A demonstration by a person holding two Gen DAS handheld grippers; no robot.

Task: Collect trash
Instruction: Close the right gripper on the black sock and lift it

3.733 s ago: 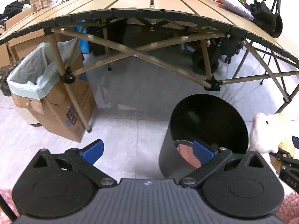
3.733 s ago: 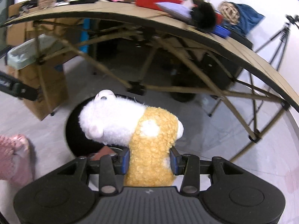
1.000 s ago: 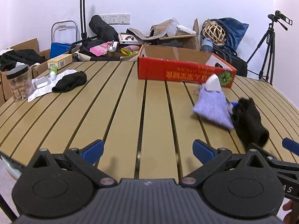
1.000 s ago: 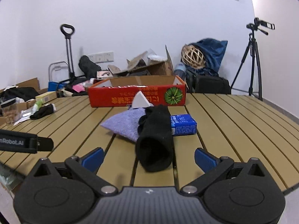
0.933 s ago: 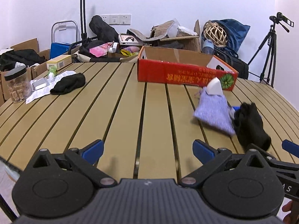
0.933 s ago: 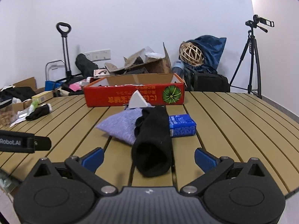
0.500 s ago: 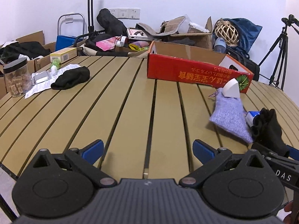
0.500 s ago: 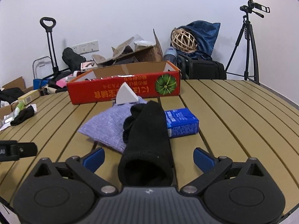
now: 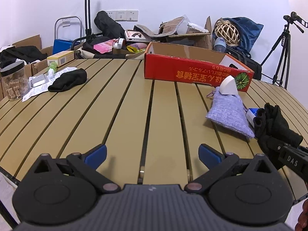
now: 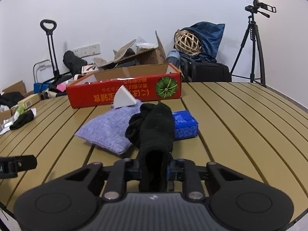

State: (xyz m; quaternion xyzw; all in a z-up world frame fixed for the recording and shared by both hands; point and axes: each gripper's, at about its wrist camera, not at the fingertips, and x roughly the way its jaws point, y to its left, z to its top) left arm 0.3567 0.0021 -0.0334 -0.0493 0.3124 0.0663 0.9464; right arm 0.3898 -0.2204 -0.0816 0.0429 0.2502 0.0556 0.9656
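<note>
My right gripper (image 10: 154, 171) is shut on the cuff of a black glove (image 10: 154, 129) that lies on the slatted table (image 10: 240, 127). The glove also shows at the right of the left wrist view (image 9: 273, 123). It rests against a purple knitted pouch (image 10: 111, 129) and a blue box (image 10: 184, 123). A white wedge (image 10: 123, 97) sits on the pouch. My left gripper (image 9: 152, 153) is open and empty above the table's near edge. A second black glove (image 9: 67, 79) lies at the far left.
A red cardboard box (image 9: 194, 71) stands at the back of the table. A jar (image 9: 13, 80), papers and a small bottle lie at the left edge. Clutter, a tripod (image 10: 252, 44) and bags stand behind the table.
My right gripper moved forward and closed on the black glove's cuff. My left gripper rose from the floor bin to table height and drifted slightly forward, still open.
</note>
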